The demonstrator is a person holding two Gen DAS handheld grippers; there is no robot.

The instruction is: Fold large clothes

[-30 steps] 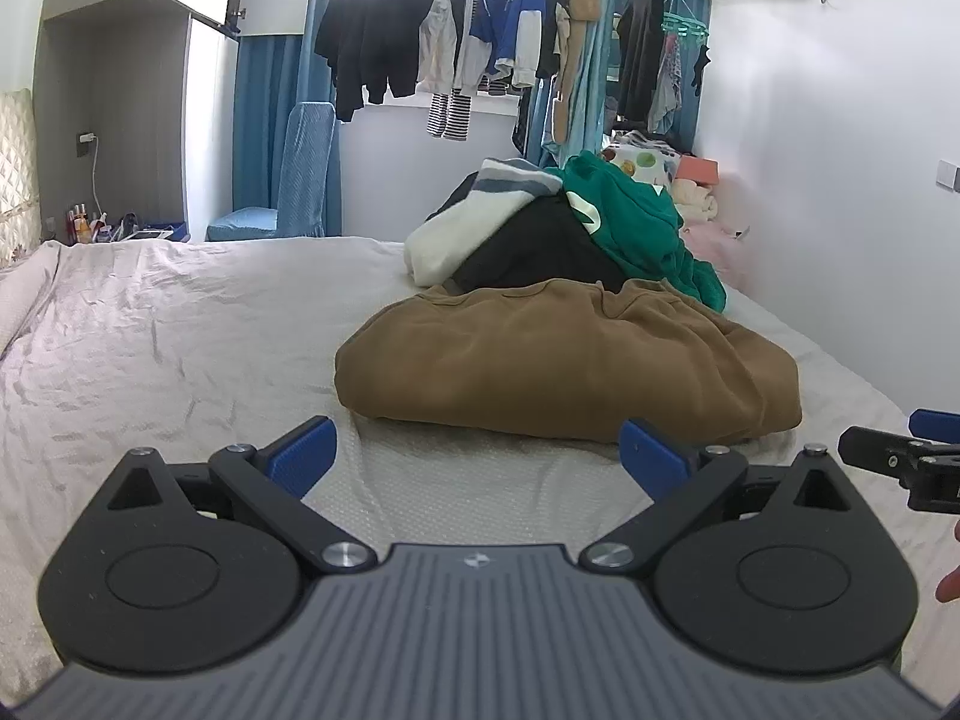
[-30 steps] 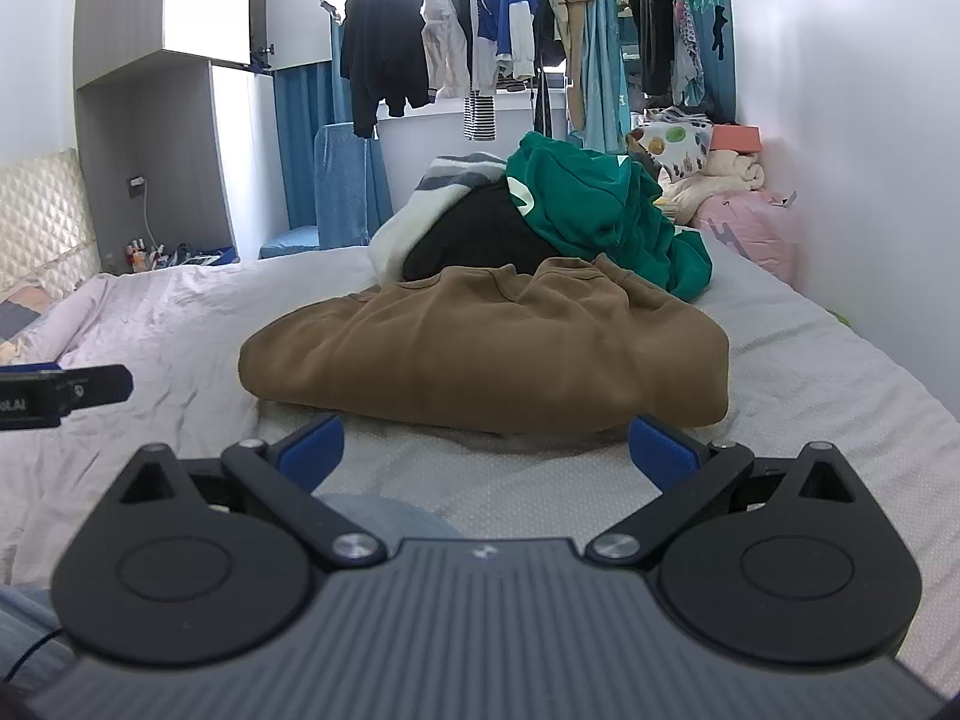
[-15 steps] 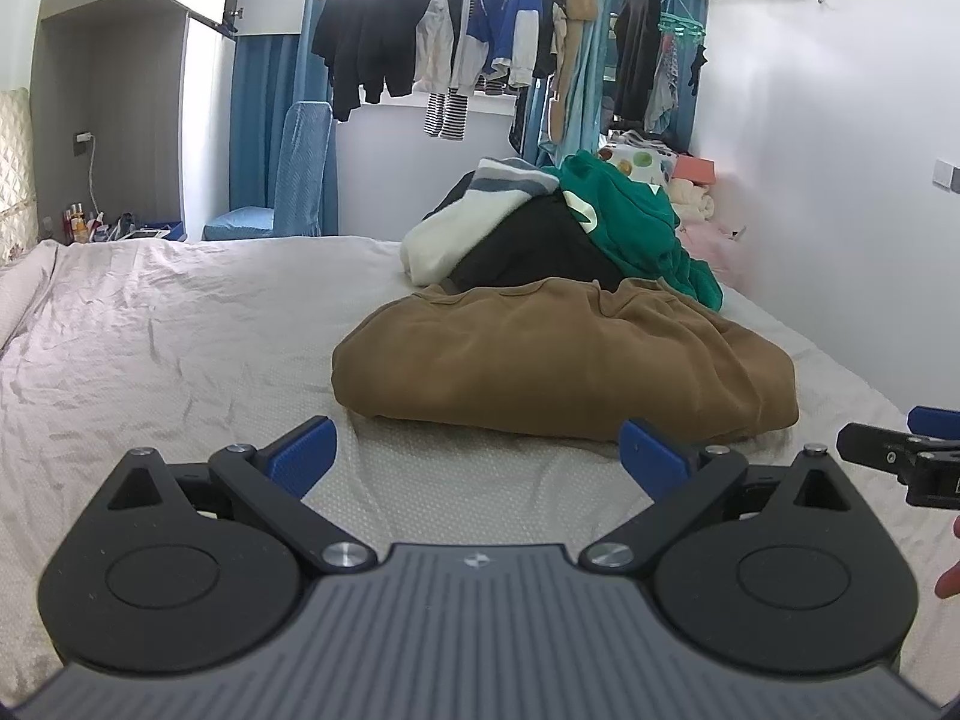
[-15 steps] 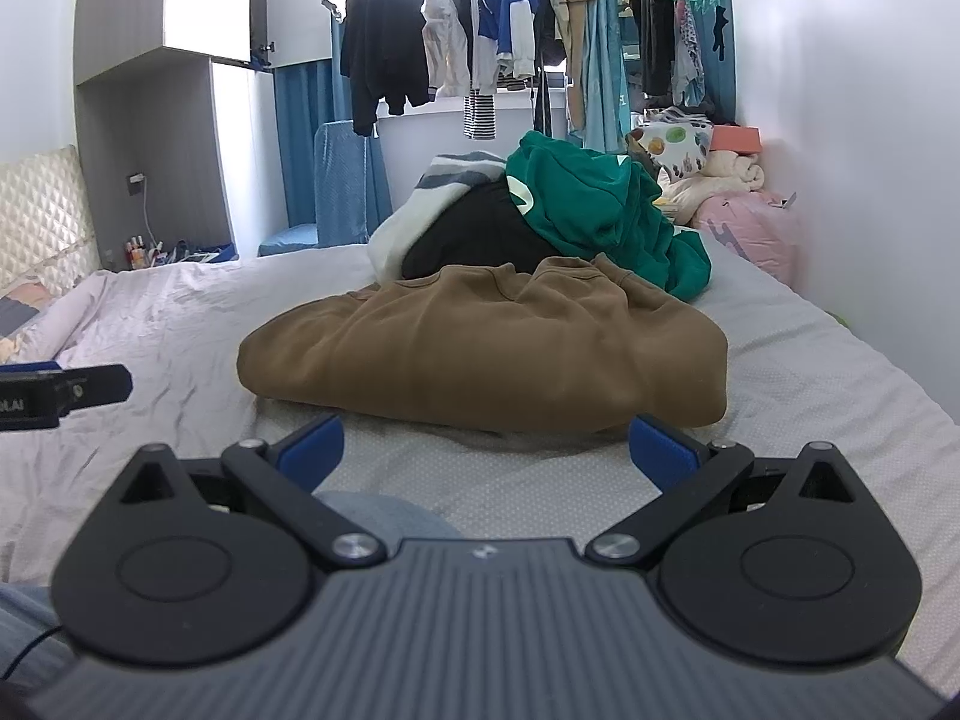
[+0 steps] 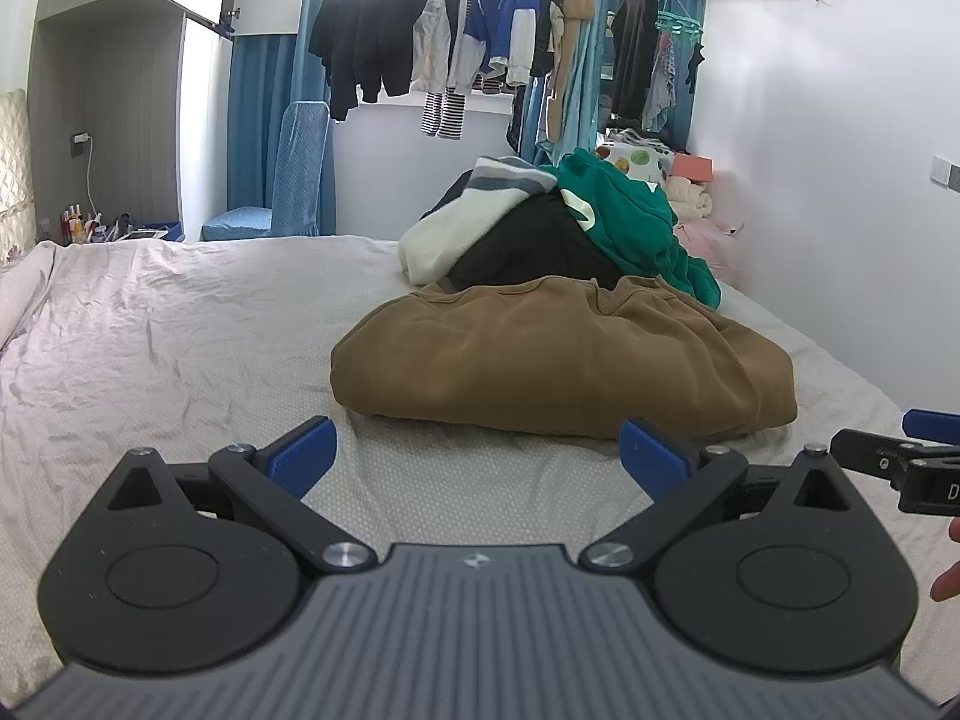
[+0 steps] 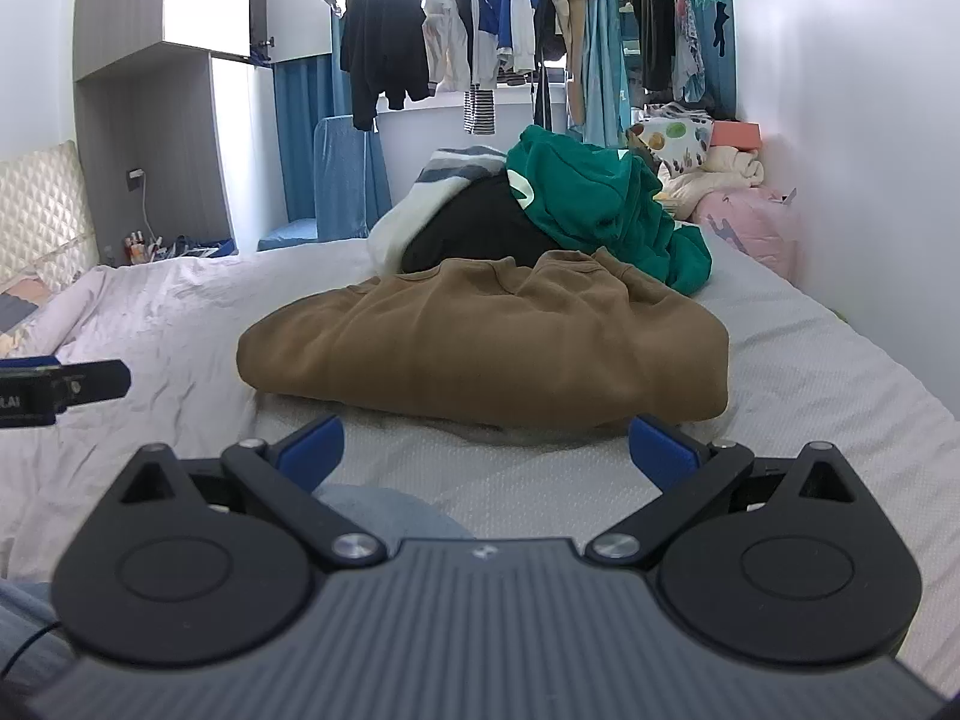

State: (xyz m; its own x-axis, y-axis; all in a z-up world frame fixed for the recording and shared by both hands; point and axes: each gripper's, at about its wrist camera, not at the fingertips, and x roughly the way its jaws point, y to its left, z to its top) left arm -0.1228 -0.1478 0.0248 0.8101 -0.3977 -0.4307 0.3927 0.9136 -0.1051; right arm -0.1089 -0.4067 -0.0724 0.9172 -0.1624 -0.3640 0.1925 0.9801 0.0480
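A brown sweatshirt (image 5: 564,357) (image 6: 486,348) lies folded into a thick bundle on the bed, straight ahead of both grippers. My left gripper (image 5: 477,456) stands open above the sheet, a short way in front of the bundle's near edge, with nothing between its blue pads. My right gripper (image 6: 486,450) is open too, just short of the same edge and holding nothing. Each gripper's tip shows at the edge of the other's view.
Behind the brown bundle is a heap of unfolded clothes: a green hoodie (image 5: 630,222) (image 6: 594,210), a black garment (image 5: 534,252) and a white striped one (image 5: 462,222). The wrinkled bed sheet (image 5: 150,348) stretches left. A wall runs along the right; hung clothes (image 5: 480,30) and a blue chair (image 5: 294,180) stand beyond.
Almost nothing. The left wrist view has shifted very slightly, and both grippers stay open in place.
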